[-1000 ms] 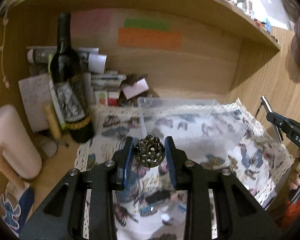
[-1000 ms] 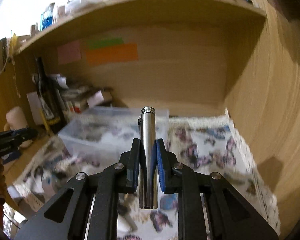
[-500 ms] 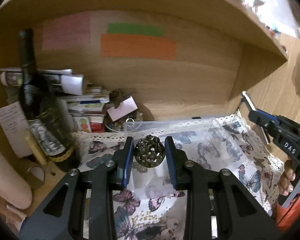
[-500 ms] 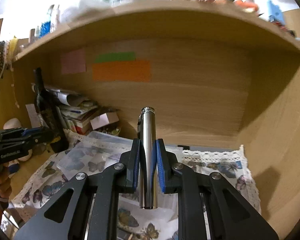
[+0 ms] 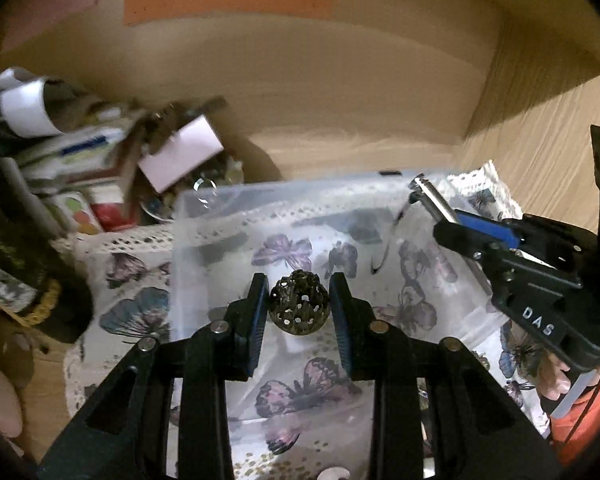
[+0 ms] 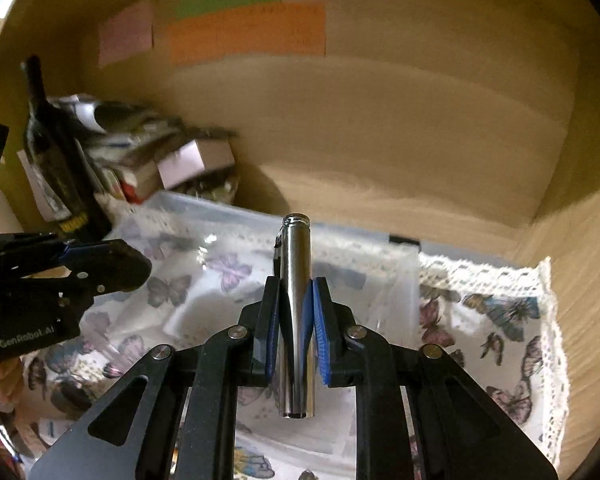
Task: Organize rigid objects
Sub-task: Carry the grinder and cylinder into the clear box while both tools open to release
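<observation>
My left gripper [image 5: 299, 304] is shut on a small bronze openwork ball [image 5: 299, 302] and holds it over the open clear plastic box [image 5: 204, 200]. My right gripper [image 6: 296, 308] is shut on a shiny metal cylinder [image 6: 297, 320] that stands upright between its fingers, also above the box [image 6: 404, 248]. In the left wrist view the right gripper [image 5: 456, 220] comes in from the right with the cylinder [image 5: 428, 192] over the box's right side. In the right wrist view the left gripper [image 6: 112, 260] shows at the left edge.
The box rests on a butterfly-print cloth with a lace edge [image 6: 500, 312] inside a wooden shelf nook. A dark wine bottle [image 6: 56, 160] and a pile of small cartons and papers [image 5: 100, 160] crowd the back left. The wooden side wall [image 6: 588, 280] is close on the right.
Both grippers have moved forward and down toward the clear box, which now fills the middle of both views. Each keeps its hold on its object.
</observation>
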`<state>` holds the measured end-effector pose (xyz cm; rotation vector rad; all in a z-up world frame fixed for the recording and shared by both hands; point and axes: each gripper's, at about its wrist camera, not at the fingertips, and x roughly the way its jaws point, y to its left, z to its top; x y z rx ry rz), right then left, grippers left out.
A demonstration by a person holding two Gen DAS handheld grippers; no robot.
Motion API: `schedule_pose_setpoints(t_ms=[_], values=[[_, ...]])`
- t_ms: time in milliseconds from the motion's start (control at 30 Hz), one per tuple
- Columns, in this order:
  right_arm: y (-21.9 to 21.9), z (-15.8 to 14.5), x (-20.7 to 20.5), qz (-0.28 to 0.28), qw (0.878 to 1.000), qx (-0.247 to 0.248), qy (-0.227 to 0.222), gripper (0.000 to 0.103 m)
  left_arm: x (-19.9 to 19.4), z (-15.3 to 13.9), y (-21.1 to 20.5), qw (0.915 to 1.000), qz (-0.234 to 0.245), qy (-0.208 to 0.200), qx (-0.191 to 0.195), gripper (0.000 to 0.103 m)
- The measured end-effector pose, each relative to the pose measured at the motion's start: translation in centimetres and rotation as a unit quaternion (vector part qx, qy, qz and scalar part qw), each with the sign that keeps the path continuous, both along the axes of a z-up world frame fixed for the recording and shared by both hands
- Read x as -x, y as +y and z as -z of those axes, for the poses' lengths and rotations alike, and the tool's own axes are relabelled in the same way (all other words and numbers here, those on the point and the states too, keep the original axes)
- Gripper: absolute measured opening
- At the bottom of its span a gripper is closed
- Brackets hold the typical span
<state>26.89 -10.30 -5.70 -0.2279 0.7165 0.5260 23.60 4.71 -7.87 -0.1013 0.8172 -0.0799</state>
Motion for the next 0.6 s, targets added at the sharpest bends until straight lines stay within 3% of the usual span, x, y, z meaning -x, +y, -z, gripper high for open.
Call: schedule_pose_setpoints(t_ms=[367,500,600], values=[[1.2,2.7,-1.2,-0.007,0.998,0.041,0.049,0.014,-1.7,2.2,-1.7,0.9991,0.006,0.035,-0.024,0.031],[1.2,2.4,-0.9,-0.009,0.998,0.043,0.048,0.015,-1.3,1.9,-1.9,0.9990,0.000,0.031,-0.030,0.031],[0.8,1.2,-0.3,-0.010,0.999,0.030,0.037,0.023,-0.5,0.9,-1.6,0.9995,-0.002,0.021,-0.022,0.032]])
